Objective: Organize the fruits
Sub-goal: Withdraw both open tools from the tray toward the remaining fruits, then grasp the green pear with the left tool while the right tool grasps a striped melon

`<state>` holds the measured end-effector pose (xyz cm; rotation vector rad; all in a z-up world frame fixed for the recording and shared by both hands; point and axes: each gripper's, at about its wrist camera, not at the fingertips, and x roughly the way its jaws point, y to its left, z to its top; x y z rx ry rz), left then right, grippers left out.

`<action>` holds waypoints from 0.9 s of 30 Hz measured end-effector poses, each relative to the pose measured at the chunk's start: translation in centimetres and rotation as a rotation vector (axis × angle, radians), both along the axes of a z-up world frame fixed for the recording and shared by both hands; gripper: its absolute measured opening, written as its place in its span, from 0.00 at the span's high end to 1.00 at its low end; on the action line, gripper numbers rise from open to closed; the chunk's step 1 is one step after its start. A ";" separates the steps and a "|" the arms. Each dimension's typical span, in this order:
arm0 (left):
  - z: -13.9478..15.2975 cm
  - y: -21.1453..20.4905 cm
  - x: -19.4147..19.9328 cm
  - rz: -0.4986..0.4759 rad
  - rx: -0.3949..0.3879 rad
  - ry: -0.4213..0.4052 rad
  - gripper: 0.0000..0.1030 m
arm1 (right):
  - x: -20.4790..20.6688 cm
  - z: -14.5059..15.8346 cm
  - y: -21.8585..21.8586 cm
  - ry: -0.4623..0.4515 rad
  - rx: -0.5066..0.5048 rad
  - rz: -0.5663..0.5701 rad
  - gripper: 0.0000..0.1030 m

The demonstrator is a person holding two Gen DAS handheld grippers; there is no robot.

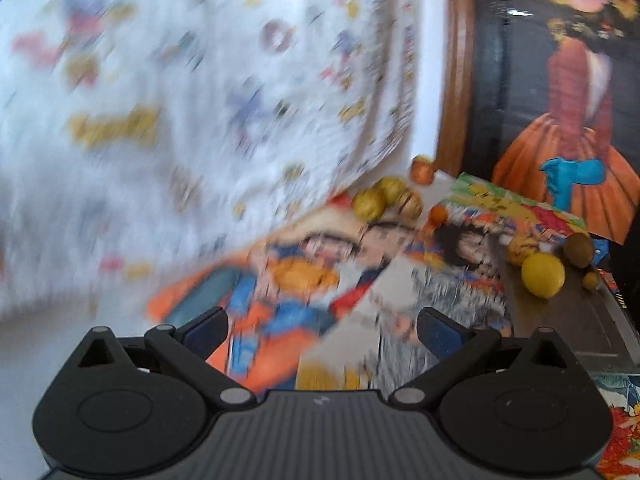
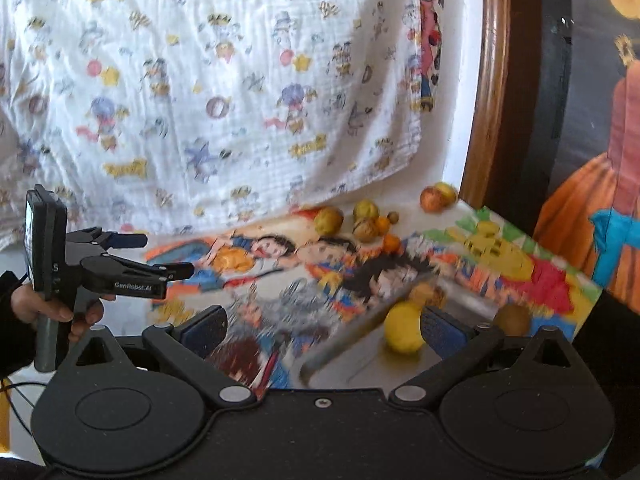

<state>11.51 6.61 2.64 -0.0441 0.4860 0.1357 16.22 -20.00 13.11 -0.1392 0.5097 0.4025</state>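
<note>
A yellow lemon (image 2: pixel 404 330), a brown kiwi (image 2: pixel 512 319) and a walnut-like fruit (image 2: pixel 426 294) lie on a grey metal tray (image 2: pixel 352 340). My right gripper (image 2: pixel 322 332) hovers open just in front of the lemon, holding nothing. Several more fruits sit at the back of the table: a reddish apple (image 2: pixel 432 199), yellow-green fruits (image 2: pixel 328 220) and small oranges (image 2: pixel 392 243). My left gripper (image 2: pixel 168 256), held by a hand, is open and empty at the left. The blurred left wrist view shows the left gripper (image 1: pixel 322 332) open, with the lemon (image 1: pixel 543 275), kiwi (image 1: pixel 579 249) and tray (image 1: pixel 560 320) to its right.
A colourful cartoon-print mat (image 2: pixel 280 264) covers the table. A white cartoon-print cloth (image 2: pixel 220 100) hangs behind it, down to the table's back edge. A wooden frame (image 2: pixel 488 100) and a dark panel with a painted figure (image 2: pixel 600 200) stand at the right.
</note>
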 end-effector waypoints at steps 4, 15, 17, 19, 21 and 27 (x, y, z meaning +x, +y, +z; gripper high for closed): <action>2.2 0.5 2.6 -0.058 0.054 -0.038 0.00 | 3.8 3.7 -0.5 0.005 -0.067 0.017 0.01; 4.2 -0.2 9.1 -0.283 0.218 -0.046 0.00 | 13.4 1.3 1.0 0.103 -0.292 0.246 0.01; 3.6 -1.0 10.5 -0.309 0.260 -0.053 0.00 | 15.5 -0.9 0.8 0.147 -0.261 0.261 0.01; 2.5 -1.6 11.9 -0.339 0.275 -0.062 0.00 | 17.3 -2.8 0.6 0.175 -0.247 0.256 0.01; 1.3 -2.0 13.4 -0.363 0.275 -0.052 0.00 | 18.8 -4.4 0.3 0.188 -0.262 0.253 0.01; -1.2 -2.3 17.9 -0.368 0.273 0.007 0.00 | 22.4 -6.5 -0.7 0.140 -0.338 0.286 0.01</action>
